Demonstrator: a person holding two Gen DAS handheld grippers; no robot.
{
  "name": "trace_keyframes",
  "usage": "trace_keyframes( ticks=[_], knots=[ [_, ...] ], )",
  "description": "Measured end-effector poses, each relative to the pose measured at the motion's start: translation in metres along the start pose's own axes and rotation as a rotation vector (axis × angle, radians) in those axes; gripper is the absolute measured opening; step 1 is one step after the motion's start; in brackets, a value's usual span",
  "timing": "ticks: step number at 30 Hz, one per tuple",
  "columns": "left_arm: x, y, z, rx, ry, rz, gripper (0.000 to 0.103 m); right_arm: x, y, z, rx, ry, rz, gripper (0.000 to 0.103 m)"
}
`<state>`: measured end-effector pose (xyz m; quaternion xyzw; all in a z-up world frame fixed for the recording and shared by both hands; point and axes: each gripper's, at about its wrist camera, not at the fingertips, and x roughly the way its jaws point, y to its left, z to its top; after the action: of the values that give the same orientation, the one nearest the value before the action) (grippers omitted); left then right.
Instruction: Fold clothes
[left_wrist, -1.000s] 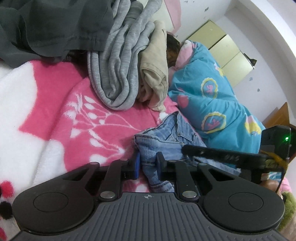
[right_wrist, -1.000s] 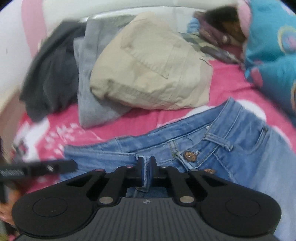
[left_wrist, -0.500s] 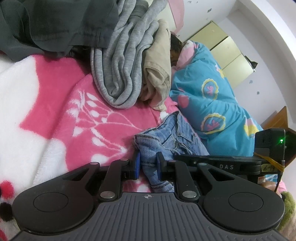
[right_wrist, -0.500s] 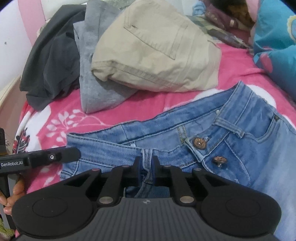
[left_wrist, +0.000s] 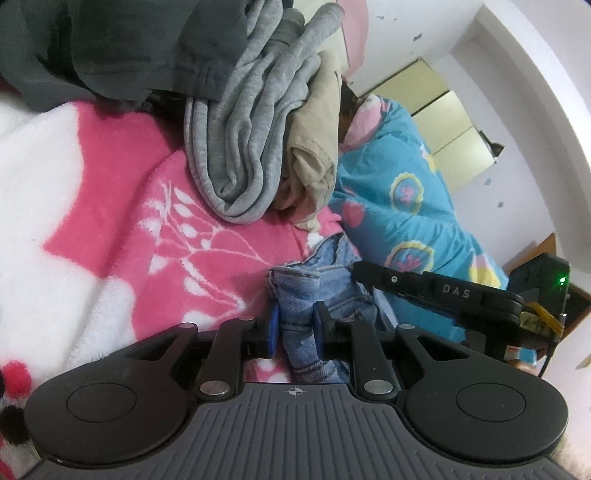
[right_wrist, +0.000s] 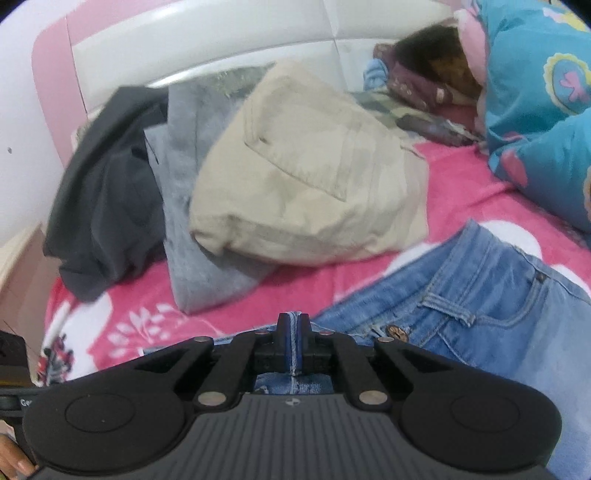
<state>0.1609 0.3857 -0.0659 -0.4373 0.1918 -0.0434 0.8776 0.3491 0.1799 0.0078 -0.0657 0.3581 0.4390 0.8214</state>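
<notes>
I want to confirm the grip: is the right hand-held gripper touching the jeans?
Touching. The right wrist view shows the right hand-held gripper with both pads pressed on a thin fold of the jeans.

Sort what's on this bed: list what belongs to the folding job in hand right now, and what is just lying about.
In the job:
- blue jeans
- left gripper, bunched denim between its jaws, which are opening
- right gripper, shut on a denim edge

Lying about:
- beige trousers
- grey garment
- dark garment
- blue patterned quilt
- pink blanket
</notes>
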Motion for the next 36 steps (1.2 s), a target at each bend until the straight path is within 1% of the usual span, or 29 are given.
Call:
trace_keyframes(
  ticks=[4,5,6,9,10,12,14,16,17,18,20,21,23,25,26,27,28,30,32,34,36],
  knots=[
    [-0.002,0.005,0.002,-0.036,-0.005,-0.031,0.021,0.007,0.005,0.001,-0.01,-0.011,0.04,0.004],
    [-0.002,0.005,0.002,-0.039,-0.007,-0.033,0.024,0.01,0.007,0.001,-0.018,-0.012,0.049,0.004],
    [-0.002,0.004,0.002,-0.039,-0.008,-0.031,0.027,0.014,0.009,0.001,-0.025,-0.01,0.056,0.004],
    [0.003,-0.001,0.001,-0.012,-0.004,0.01,0.027,0.032,0.011,-0.004,-0.038,0.01,0.062,0.004],
    [0.004,-0.003,0.001,0.0,0.0,0.026,0.027,0.041,0.011,-0.007,-0.045,0.026,0.053,0.004],
    [0.008,-0.006,0.0,0.017,0.004,0.065,0.021,0.055,0.01,-0.014,-0.063,0.047,0.042,0.004],
    [0.007,-0.006,0.0,0.018,0.003,0.072,0.018,0.055,0.006,-0.015,-0.072,0.053,0.055,0.005],
    [0.007,-0.005,-0.001,0.021,0.004,0.075,0.016,0.042,-0.002,-0.006,-0.055,0.073,0.085,0.014],
    [0.006,-0.004,-0.001,0.023,0.005,0.076,0.016,0.033,-0.008,0.001,-0.05,0.08,0.092,0.032],
    [0.006,-0.004,-0.001,0.024,0.005,0.076,0.016,0.02,-0.015,0.007,-0.041,0.058,0.092,0.05],
    [0.005,-0.002,-0.001,0.024,0.006,0.078,0.016,-0.009,-0.034,0.02,-0.016,-0.017,0.081,0.062],
    [0.005,-0.002,-0.001,0.025,0.007,0.079,0.016,-0.019,-0.045,0.026,0.002,-0.044,0.063,0.062],
    [0.004,-0.002,-0.001,0.025,0.007,0.082,0.015,-0.023,-0.06,0.031,0.019,-0.039,-0.009,0.061],
    [0.002,-0.001,-0.001,0.024,0.006,0.083,0.015,-0.017,-0.07,0.032,0.008,-0.011,-0.081,0.057],
    [0.003,-0.001,-0.002,0.024,0.005,0.083,0.014,-0.008,-0.07,0.029,-0.02,0.016,-0.113,0.05],
    [0.002,-0.001,-0.002,0.024,0.005,0.083,0.014,0.001,-0.07,0.026,-0.049,0.043,-0.145,0.046],
    [0.003,-0.002,-0.002,0.026,0.005,0.084,0.014,0.011,-0.07,0.023,-0.072,0.063,-0.165,0.043],
    [0.003,-0.002,-0.003,0.03,0.006,0.087,0.013,0.031,-0.072,0.018,-0.11,0.096,-0.192,0.031],
    [0.003,-0.002,-0.003,0.032,0.007,0.088,0.013,0.048,-0.075,0.015,-0.135,0.114,-0.212,0.03],
    [0.002,-0.001,-0.003,0.033,0.008,0.09,0.013,0.055,-0.078,0.014,-0.144,0.116,-0.211,0.026],
    [0.002,-0.002,-0.003,0.032,0.006,0.089,0.012,0.055,-0.08,0.014,-0.151,0.109,-0.213,0.0]
  ],
)
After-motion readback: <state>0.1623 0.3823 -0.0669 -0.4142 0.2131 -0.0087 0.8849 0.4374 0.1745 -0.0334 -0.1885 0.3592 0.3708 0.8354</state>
